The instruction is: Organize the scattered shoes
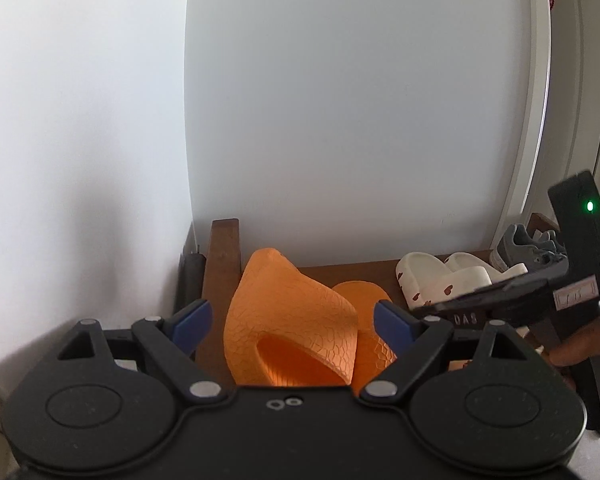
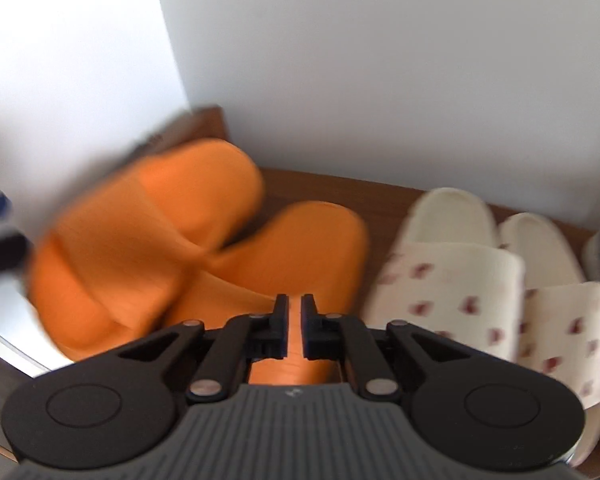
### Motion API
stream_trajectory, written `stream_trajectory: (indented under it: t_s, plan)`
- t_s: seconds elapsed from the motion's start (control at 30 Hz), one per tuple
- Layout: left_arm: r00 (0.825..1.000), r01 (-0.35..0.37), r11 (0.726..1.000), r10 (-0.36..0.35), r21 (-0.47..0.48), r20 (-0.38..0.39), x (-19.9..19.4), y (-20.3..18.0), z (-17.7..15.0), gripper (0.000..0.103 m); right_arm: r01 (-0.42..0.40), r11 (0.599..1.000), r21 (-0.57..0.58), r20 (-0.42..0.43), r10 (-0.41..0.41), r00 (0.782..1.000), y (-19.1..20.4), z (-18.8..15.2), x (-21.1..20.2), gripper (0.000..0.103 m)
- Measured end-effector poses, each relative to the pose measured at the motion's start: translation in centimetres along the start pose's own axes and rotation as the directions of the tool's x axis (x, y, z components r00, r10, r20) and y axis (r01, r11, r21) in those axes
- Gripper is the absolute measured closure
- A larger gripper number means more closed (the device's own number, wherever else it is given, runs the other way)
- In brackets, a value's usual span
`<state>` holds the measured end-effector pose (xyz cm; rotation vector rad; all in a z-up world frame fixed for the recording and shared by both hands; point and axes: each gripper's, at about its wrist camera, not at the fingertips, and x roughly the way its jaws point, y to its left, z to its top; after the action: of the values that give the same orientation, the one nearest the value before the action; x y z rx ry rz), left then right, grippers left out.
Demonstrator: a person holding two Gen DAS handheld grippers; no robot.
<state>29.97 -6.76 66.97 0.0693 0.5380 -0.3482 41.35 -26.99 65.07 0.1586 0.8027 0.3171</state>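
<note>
Orange slippers [image 2: 204, 248] are sitting as a pair on a brown wooden shelf [image 2: 324, 188] against a white wall [image 1: 340, 112], the left one tilting up and leaning against its partner. Just to their right, cream slippers with small red hearts [image 2: 452, 280] are lying side by side, and grey sneakers [image 1: 528, 248] are resting beyond those. The left gripper [image 1: 292, 320] is hovering with its blue-padded jaws spread wide around the tilted slipper, not touching it. The right gripper [image 2: 296, 312] is showing its jaws drawn almost together over the other orange slipper, seemingly gripping nothing, though blur is obscuring that.
</note>
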Motion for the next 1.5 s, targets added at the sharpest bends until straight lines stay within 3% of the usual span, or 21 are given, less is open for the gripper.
stream_trajectory:
  t_s: [0.1,0.2,0.4,0.47,0.63,0.83,0.9,1.0,1.07,1.1,1.2,1.27,1.33,1.43,1.5]
  plan:
    - [1.000,0.019,0.999,-0.019,0.027,-0.018,-0.5,0.1,-0.1,0.016,-0.198,0.979,0.045,0.044,0.196,0.980,1.6,2.3,0.4,0.092]
    - [0.999,0.023,0.998,-0.021,0.052,-0.033,-0.9,-0.3,-0.4,0.014,-0.237,0.972,-0.003,0.006,0.237,0.972,3.4,3.9,2.3,0.088]
    - [0.995,0.027,0.996,-0.019,0.081,-0.095,2.0,-0.8,-1.1,0.014,-0.208,0.965,-0.157,-0.021,0.207,0.978,3.8,5.1,3.0,0.085]
    - [0.993,0.030,0.995,-0.019,0.094,-0.114,3.2,-1.1,-1.3,0.014,-0.176,0.967,-0.184,-0.018,0.175,0.984,3.9,5.4,2.9,0.071]
    - [0.988,0.035,0.992,-0.016,0.118,-0.156,4.9,-1.2,-1.4,0.013,-0.178,0.984,-0.025,-0.015,0.178,0.984,0.5,5.1,2.3,0.071]
    - [0.973,0.027,0.983,0.015,0.180,-0.229,6.1,-2.7,-2.1,0.008,-0.054,0.998,-0.032,-0.092,0.051,0.994,-2.4,1.6,0.7,0.071]
    - [0.964,0.030,0.959,0.047,0.283,-0.261,6.6,-3.9,-2.2,0.008,-0.028,0.999,-0.020,-0.104,0.025,0.994,-3.0,1.0,0.4,0.071]
    - [0.953,0.063,0.933,0.049,0.355,-0.298,6.6,-4.0,-2.3,0.007,-0.008,0.998,-0.055,-0.098,0.002,0.995,-2.9,1.2,0.0,0.071]
    - [0.943,0.100,0.950,0.005,0.297,-0.333,5.5,-2.7,-1.4,0.015,-0.017,0.995,-0.100,-0.106,0.007,0.994,-2.1,1.7,0.3,0.071]
    - [0.938,0.104,0.955,-0.002,0.277,-0.348,4.8,-2.3,-1.0,0.024,-0.022,0.992,-0.121,-0.111,0.008,0.994,-1.8,1.8,0.3,0.071]
    - [0.953,0.106,0.974,-0.042,0.202,-0.301,3.2,-0.9,0.4,0.017,-0.048,0.971,-0.233,-0.140,0.015,0.990,-0.2,2.6,0.9,0.071]
    - [0.961,0.153,0.981,-0.120,0.116,-0.249,3.2,0.0,1.2,0.017,-0.083,0.956,-0.280,-0.176,0.034,0.984,0.6,3.0,1.7,0.070]
    - [0.955,0.200,0.974,-0.169,0.108,-0.245,4.0,-0.2,1.4,0.021,-0.099,0.937,-0.334,-0.215,0.027,0.976,1.2,3.1,2.6,0.070]
    - [0.925,0.270,0.961,-0.240,0.064,-0.294,5.7,-0.7,0.8,0.023,-0.113,0.894,-0.433,-0.262,-0.005,0.965,1.8,3.1,3.8,0.070]
    - [0.916,0.266,0.963,-0.235,0.054,-0.326,6.8,-1.5,-0.2,0.027,-0.112,0.870,-0.480,-0.294,-0.040,0.955,2.0,3.4,4.2,0.069]
